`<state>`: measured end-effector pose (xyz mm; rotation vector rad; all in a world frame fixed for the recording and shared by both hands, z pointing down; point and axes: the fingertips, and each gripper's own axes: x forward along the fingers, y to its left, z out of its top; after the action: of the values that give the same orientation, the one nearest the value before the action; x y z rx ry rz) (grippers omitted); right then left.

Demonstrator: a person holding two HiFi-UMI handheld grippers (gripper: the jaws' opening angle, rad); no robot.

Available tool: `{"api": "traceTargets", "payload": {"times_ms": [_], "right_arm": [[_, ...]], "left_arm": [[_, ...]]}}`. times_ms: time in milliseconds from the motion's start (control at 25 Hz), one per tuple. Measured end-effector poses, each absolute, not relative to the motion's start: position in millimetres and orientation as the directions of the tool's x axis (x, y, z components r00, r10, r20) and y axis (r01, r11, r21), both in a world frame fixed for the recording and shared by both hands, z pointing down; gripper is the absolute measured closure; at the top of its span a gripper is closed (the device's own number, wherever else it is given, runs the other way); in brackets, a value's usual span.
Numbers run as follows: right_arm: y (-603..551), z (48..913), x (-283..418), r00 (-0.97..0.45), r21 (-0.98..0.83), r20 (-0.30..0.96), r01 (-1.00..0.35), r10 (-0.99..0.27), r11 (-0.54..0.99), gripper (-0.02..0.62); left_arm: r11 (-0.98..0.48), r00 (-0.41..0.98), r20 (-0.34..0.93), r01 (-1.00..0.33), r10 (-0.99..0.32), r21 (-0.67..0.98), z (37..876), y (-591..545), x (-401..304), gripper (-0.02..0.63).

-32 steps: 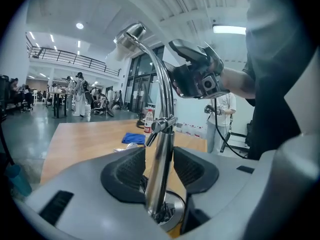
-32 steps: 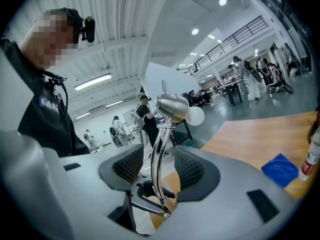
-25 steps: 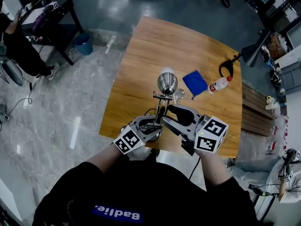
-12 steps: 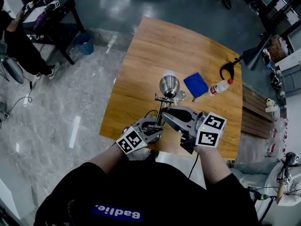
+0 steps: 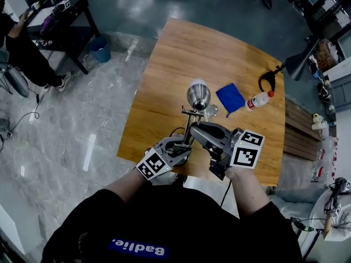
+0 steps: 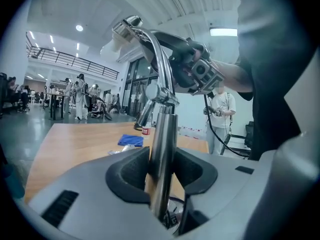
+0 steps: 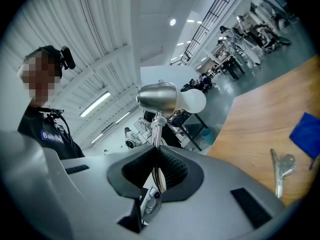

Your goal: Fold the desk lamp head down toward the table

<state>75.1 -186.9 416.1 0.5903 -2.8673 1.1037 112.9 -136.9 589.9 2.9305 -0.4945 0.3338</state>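
A pale grey marbled floor (image 5: 82, 119), glossy with reflections, surrounds the wooden bench (image 5: 181, 59). At the far left stands a black table (image 5: 74, 10) with a blue bin (image 5: 98, 50) beside its leg and a seated person (image 5: 22, 56) near it. A strip light (image 6: 223, 32) glows on the ribbed white ceiling (image 6: 175, 9). A railed balcony (image 6: 65, 60) runs along the far left wall.

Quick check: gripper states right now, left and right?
Left gripper: closed on the lamp's upright post.
Right gripper: jaws closing on the thin lamp arm, already gripping it.
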Motion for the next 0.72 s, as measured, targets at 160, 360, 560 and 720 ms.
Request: {"api": "traceTargets", "payload": {"times_ms": [160,360,560,720], "right_arm": [[-193,416,76,-0.927,-0.677,0.141,-0.346,-0.347,0.650,0.558],[-197,419,73,-0.929,-0.721,0.131,-0.329,-0.347,0.610,0.558],[-212,437,83,-0.913,-0.813,0.133,-0.323,-0.386,0.484,0.560],[-232,453,83,-0.912,-0.876,0.114,-0.280,-0.395,0.393,0.560]], "left_arm": [[-0.931,0.918,0.237,-0.350,-0.319,0.102,589,-141,112,0.460],[-0.929,0.916,0.234,-0.355,-0.325,0.100,590,-142,110,0.460],[-0.929,0.915,0.232,-0.358,-0.329,0.095,590,-134,115,0.462],[-0.929,0.916,0.228,-0.358,-0.329,0.096,589,-136,114,0.460]]}}
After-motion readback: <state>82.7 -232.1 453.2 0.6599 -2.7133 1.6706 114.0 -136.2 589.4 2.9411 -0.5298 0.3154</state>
